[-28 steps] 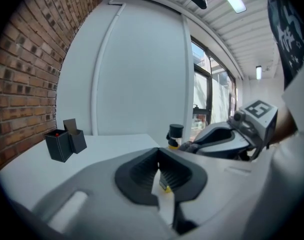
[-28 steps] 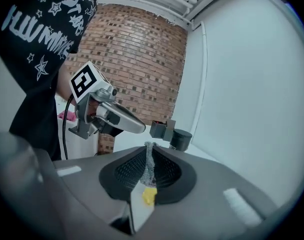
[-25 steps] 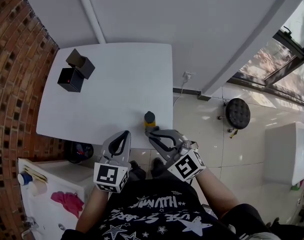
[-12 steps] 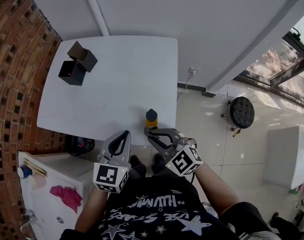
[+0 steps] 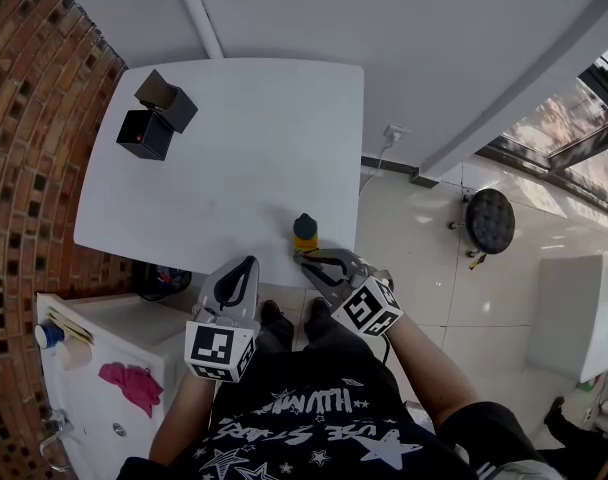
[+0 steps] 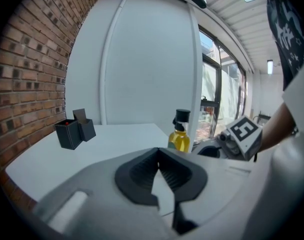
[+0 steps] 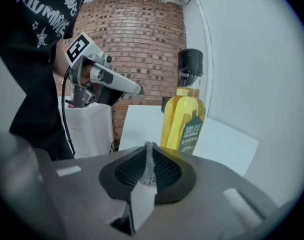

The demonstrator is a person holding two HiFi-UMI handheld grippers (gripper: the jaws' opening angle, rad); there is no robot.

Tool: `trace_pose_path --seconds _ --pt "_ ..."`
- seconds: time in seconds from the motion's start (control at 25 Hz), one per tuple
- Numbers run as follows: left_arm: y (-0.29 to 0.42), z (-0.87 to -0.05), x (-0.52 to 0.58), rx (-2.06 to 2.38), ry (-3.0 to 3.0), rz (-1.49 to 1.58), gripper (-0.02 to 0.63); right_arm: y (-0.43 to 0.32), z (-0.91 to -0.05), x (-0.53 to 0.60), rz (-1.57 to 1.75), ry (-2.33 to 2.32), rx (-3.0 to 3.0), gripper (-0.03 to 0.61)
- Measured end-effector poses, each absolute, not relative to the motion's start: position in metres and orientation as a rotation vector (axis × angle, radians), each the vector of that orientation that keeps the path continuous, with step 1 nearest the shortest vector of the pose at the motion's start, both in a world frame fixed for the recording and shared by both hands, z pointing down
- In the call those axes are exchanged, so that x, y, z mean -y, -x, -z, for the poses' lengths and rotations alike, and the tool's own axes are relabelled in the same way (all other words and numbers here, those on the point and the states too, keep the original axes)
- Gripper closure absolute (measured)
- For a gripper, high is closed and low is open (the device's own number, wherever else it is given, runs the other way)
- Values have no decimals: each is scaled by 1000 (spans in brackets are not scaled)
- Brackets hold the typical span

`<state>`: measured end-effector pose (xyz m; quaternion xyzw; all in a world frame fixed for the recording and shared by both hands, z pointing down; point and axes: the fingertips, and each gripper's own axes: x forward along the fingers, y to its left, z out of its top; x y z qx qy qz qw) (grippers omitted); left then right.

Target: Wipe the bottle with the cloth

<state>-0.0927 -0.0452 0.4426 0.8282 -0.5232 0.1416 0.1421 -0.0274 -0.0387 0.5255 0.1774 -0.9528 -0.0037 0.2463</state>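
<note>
The bottle [image 5: 304, 232] stands at the table's [image 5: 234, 148] 5 o'clock edge. The right gripper [image 5: 304, 259], at its 6 o'clock, is clamped on what looks like thin grey cloth [image 7: 148, 164]. The left gripper [image 5: 246, 266] is closed and empty. It is best opened to steady the neck, since wiping could tip the bottle off.

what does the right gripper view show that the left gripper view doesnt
Only the right gripper view: the left gripper seen from outside, with its jaws together, and the white cabinet beside the table. Only the left gripper view: the right gripper with its marker cube, and the tall windows. Both: the yellow bottle upright on the white table, and the brick wall.
</note>
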Motion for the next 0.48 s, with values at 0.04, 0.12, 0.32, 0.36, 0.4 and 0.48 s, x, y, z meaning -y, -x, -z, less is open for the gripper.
trace_pose_path --seconds 0.04,0.12,0.32,0.36,0.4,0.48 --pt "92 -443 46 1511 -2389 -409 612 26 -529 38 7 -482 2591 540" --pt "91 -443 48 1513 -2387 -406 612 24 -532 37 2 -478 2583 540" --pt "88 -443 51 1504 -2396 -411 612 7 -511 32 -4 -519 2608 540" --pt "87 -443 52 1504 -2397 -411 612 0 -504 32 -24 -553 2628 540" --pt "88 -444 53 1505 -2396 -410 612 -8 -495 33 -61 -602 2655 540" --pt "89 -445 55 1514 -2393 -407 612 -28 -473 42 -184 -756 2714 540"
